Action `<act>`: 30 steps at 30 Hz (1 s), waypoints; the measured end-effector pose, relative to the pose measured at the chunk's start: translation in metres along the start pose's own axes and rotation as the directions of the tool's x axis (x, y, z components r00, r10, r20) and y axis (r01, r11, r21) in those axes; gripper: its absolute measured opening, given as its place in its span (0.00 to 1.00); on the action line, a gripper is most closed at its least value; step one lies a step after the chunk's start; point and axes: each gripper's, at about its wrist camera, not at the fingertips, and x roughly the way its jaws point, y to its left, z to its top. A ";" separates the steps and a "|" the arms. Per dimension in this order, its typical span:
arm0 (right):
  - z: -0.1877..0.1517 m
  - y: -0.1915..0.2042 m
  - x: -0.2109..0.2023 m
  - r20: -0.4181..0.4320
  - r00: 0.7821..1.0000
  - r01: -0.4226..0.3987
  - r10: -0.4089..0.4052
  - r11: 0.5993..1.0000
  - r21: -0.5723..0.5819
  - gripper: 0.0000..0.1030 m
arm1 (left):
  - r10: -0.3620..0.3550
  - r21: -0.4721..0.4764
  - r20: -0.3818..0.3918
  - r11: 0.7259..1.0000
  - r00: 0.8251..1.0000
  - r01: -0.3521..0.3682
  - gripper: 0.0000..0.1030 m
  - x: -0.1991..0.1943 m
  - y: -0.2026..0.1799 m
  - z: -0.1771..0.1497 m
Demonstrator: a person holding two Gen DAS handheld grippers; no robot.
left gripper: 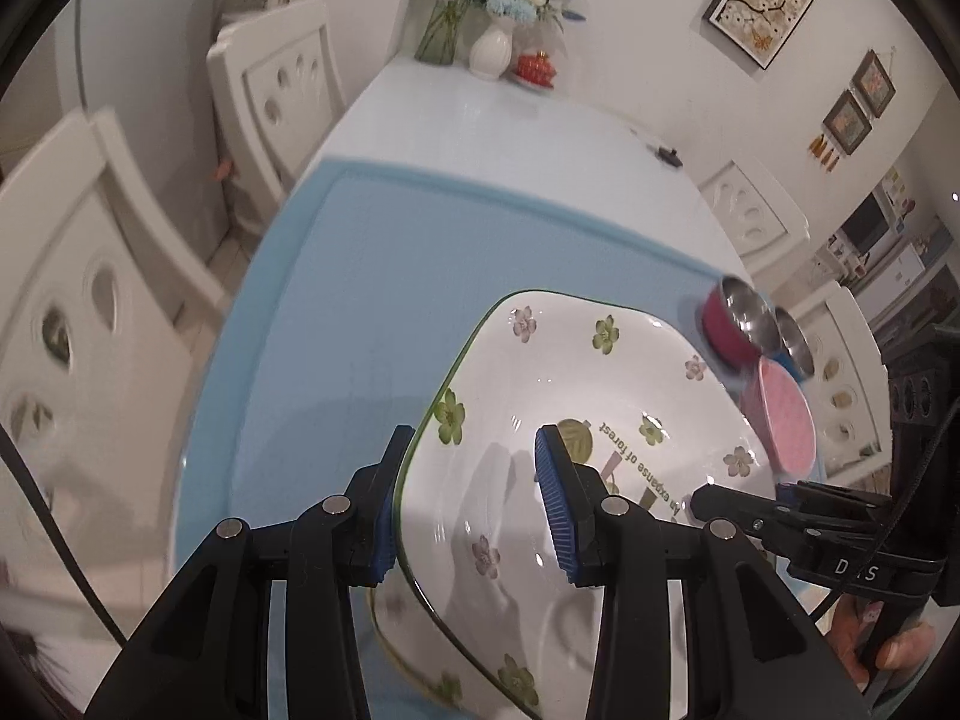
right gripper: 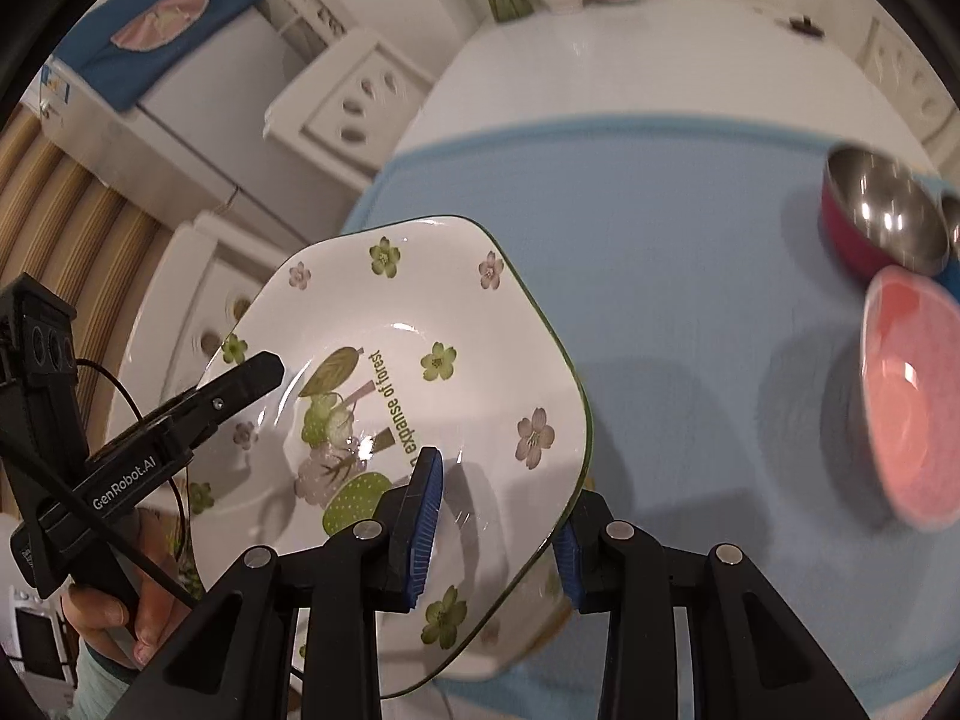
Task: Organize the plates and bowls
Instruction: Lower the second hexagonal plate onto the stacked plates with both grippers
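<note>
A white square plate with flower prints is held up above the blue mat; a second similar plate shows just under it. My left gripper is shut on the plate's left rim. My right gripper is shut on its right rim, with the plate tilted. A pink bowl and a red-sided steel bowl stand at the mat's right edge; they also show in the left wrist view as the pink bowl and the steel bowl.
A second steel bowl sits behind the pink one. The white table carries a vase of flowers and a red ornament at its far end. White chairs stand along both sides.
</note>
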 end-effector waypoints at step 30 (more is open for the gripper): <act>-0.053 -0.018 0.036 -0.119 0.992 0.037 -0.034 0.999 0.022 0.33 | 0.042 -0.022 -0.104 0.999 0.994 -0.045 0.35 0.021 0.015 -0.063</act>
